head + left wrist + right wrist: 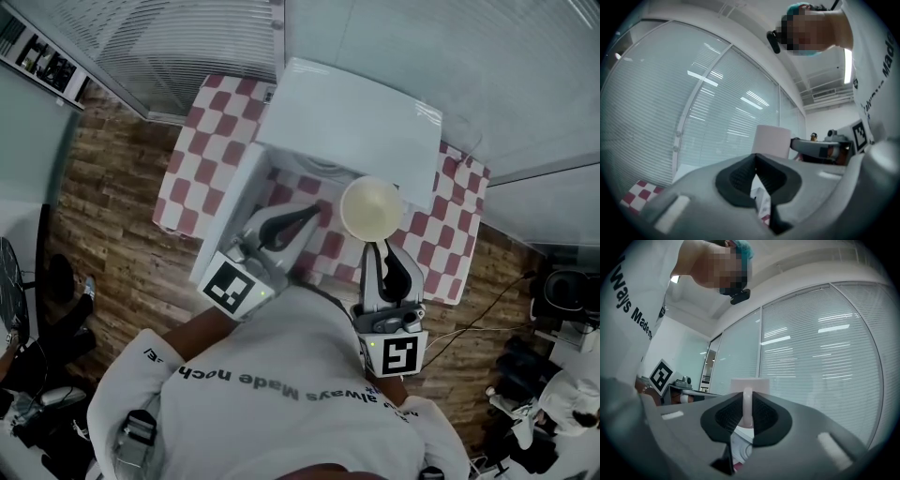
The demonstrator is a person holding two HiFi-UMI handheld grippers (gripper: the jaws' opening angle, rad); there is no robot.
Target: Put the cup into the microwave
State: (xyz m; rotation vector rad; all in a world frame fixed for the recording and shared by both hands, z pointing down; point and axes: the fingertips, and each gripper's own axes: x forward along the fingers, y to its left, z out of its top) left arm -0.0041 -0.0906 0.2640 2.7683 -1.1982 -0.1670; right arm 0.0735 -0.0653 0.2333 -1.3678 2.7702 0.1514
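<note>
Where the checked tablecloth [202, 141] carries the white microwave [356, 122], items run left to right.

1. The microwave's door [225, 216]: swung open, just left of the left gripper [312, 214].
2. That left gripper: jaws pressed together, nothing between them, tips at the open front.
3. One pale cup [372, 208]: upright, right of the left gripper, at the right gripper's [382, 251] tip.
4. That right gripper: jaws clamped on the cup's handle [747, 404].

One cup [372, 208], one microwave [356, 122], two tools [302, 218] [383, 249]
</note>
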